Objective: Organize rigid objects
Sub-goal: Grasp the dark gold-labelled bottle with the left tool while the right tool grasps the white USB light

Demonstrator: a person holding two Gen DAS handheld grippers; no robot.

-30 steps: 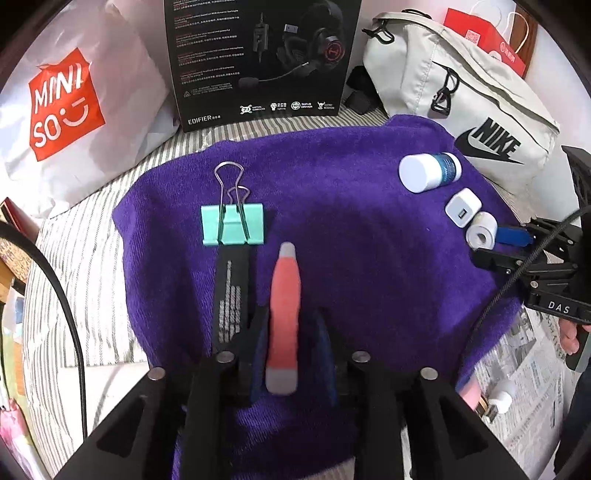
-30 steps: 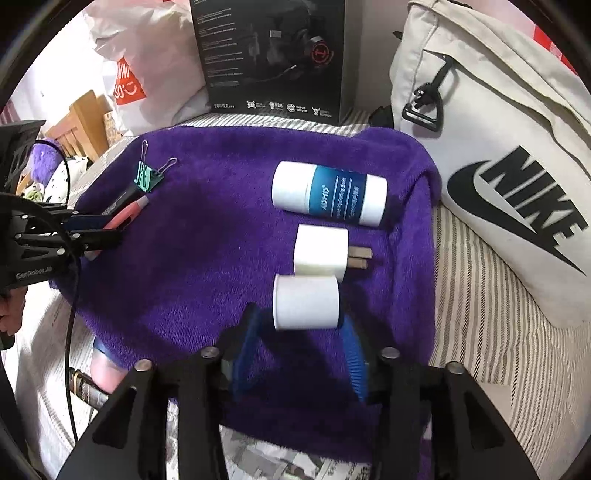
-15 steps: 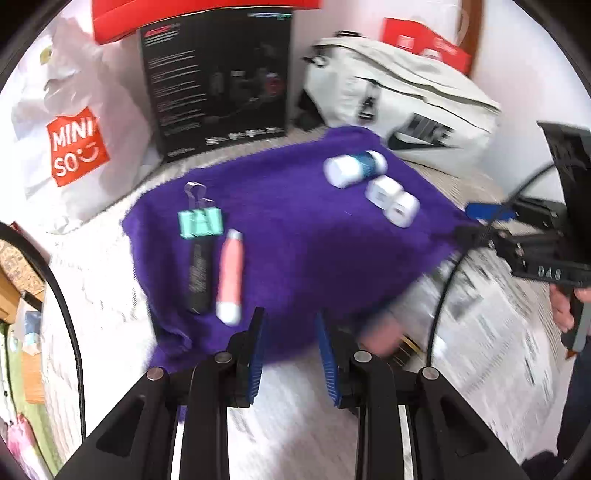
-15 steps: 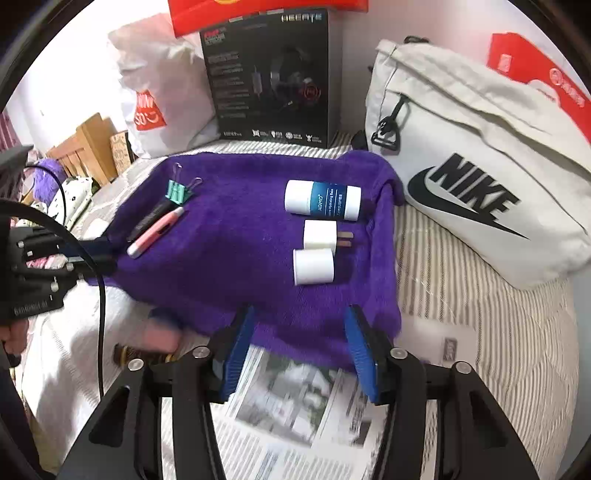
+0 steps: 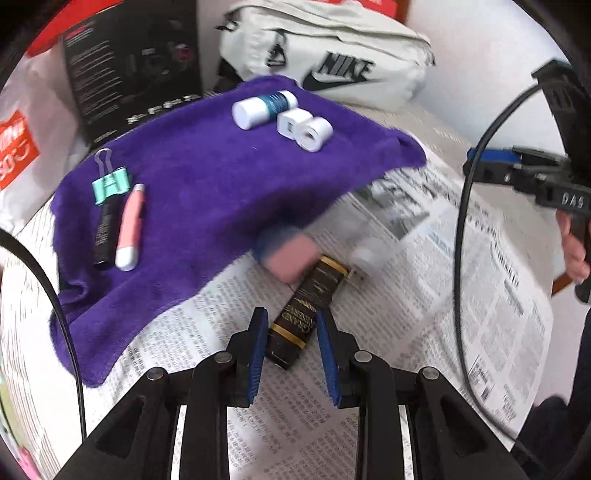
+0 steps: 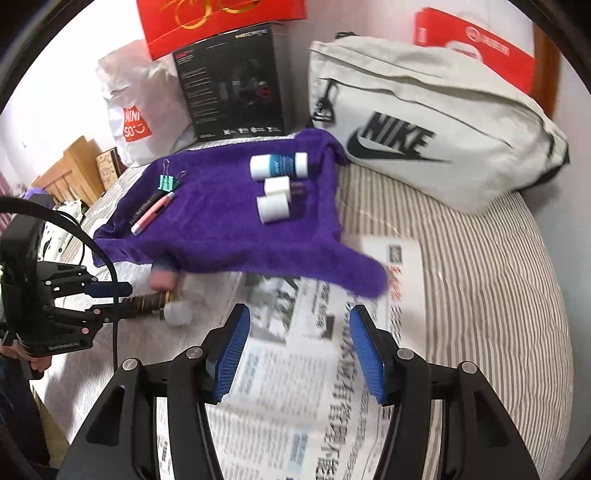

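Dark brown tube point(image 5: 304, 314) lies on newspaper point(image 5: 424, 295) between the spread jaws of the left gripper point(image 5: 291, 345), untouched. Right gripper point(image 6: 299, 350) gapes over newspaper, holding nothing, near the purple towel point(image 6: 229, 229).

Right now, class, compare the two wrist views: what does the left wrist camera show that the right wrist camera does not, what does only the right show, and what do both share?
Only the left wrist view shows the open left tongs straddling the dark gold-banded tube, whose gold lettering is visible there.

Only the right wrist view shows the red gold-patterned box atop the black headphone box, plus the open right tongs over the printed newspaper.

Both show the purple fleece towel, the mint-green binder clip, the pink pen-shaped cutter and the cream Nike bag.
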